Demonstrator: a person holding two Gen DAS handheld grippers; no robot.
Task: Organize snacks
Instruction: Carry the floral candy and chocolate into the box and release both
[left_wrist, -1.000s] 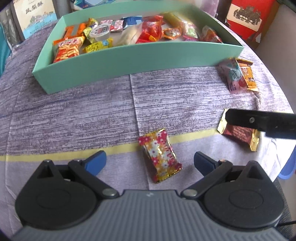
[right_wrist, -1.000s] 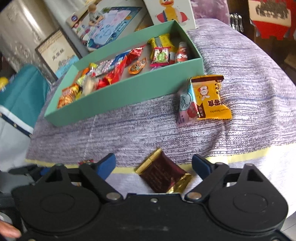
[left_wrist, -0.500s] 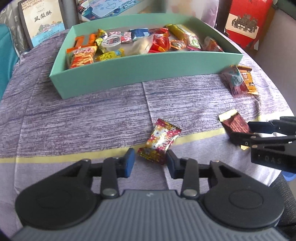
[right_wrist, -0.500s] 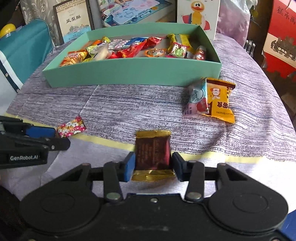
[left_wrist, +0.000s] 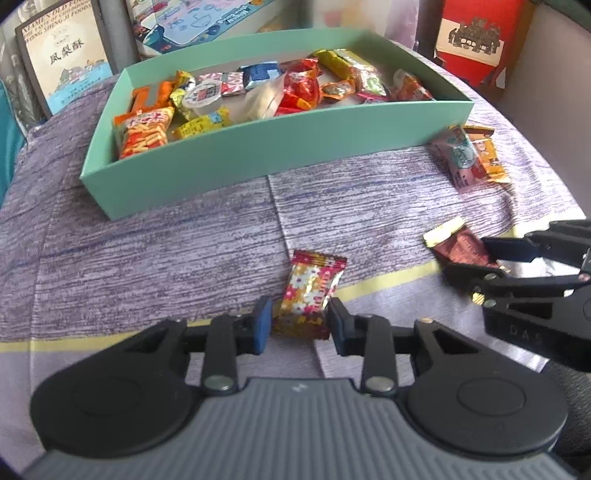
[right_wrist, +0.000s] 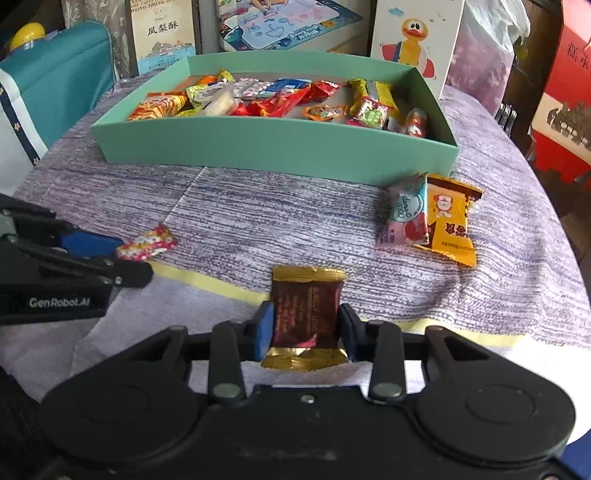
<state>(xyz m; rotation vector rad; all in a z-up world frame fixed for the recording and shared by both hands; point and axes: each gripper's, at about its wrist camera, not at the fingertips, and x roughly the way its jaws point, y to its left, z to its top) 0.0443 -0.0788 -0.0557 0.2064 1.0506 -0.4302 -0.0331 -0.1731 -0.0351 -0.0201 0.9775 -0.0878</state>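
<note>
Left gripper (left_wrist: 300, 325): its blue-padded fingers (left_wrist: 261, 325) are drawn in close and pinch the lower end of the flowered candy (left_wrist: 310, 291), one pad on each side.
Flowered candy: red and gold wrapper, held low over the worktop (left_wrist: 166, 251) near the yellow stripe; I cannot tell whether its far end touches the cloth.
Right gripper (right_wrist: 305, 328): fingers (right_wrist: 264, 326) narrowed onto the brown chocolate packet (right_wrist: 305, 308), pads pressing both long edges.
Brown chocolate packet: gold crimped ends, upright between the pads, just above the yellow stripe; its lower end hangs over the gripper body.
Green box (right_wrist: 280, 151): sits further back on the worktop, already full of mixed snacks.
Loose snacks: a pink packet (right_wrist: 404, 214) and an orange packet (right_wrist: 448, 221) lie touching each other, just beside the box's right front corner.
Hard to make out: in the left wrist view the right gripper covers half the brown packet; in the right wrist view the left gripper hides one end of the candy. Print on the packets is too small to read.
</note>
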